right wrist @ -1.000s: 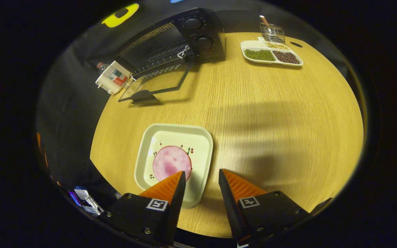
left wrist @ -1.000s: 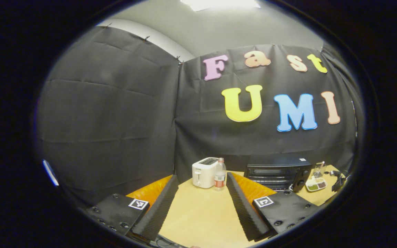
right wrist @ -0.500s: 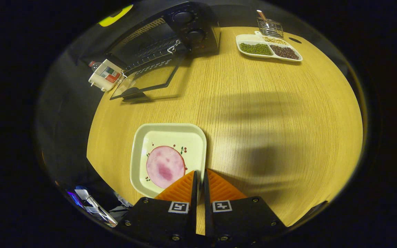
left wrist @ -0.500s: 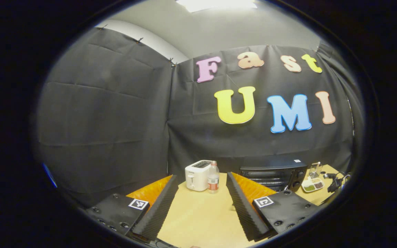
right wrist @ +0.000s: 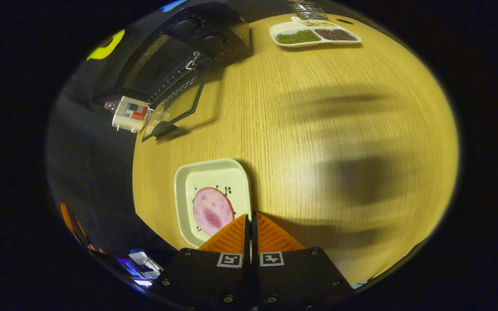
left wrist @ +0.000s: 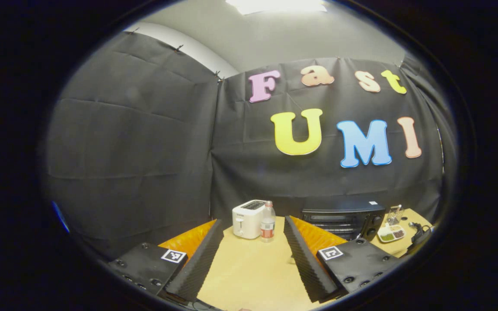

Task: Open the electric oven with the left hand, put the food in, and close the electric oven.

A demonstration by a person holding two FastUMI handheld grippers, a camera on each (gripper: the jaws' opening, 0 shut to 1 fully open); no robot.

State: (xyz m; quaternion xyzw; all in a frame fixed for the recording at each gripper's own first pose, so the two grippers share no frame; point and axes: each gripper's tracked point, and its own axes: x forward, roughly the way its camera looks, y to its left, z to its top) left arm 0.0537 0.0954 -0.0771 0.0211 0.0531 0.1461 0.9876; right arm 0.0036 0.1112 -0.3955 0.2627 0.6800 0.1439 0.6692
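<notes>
Right gripper view has my right tool (right wrist: 250, 222) pinched together on the near rim of the plate (right wrist: 188, 181), which sits on the table (right wrist: 318, 129) carrying a thin, floppy, slick-looking ham slice (right wrist: 212, 211); I judge the stiff rim the safer hold. Farther off, the oven (right wrist: 175, 56) stands with its door (right wrist: 180, 108) down. My left tool (left wrist: 251, 252) is spread wide, empty.

Oven (right wrist: 175, 56) open; ham slice (right wrist: 212, 211) on plate (right wrist: 205, 172)
</notes>
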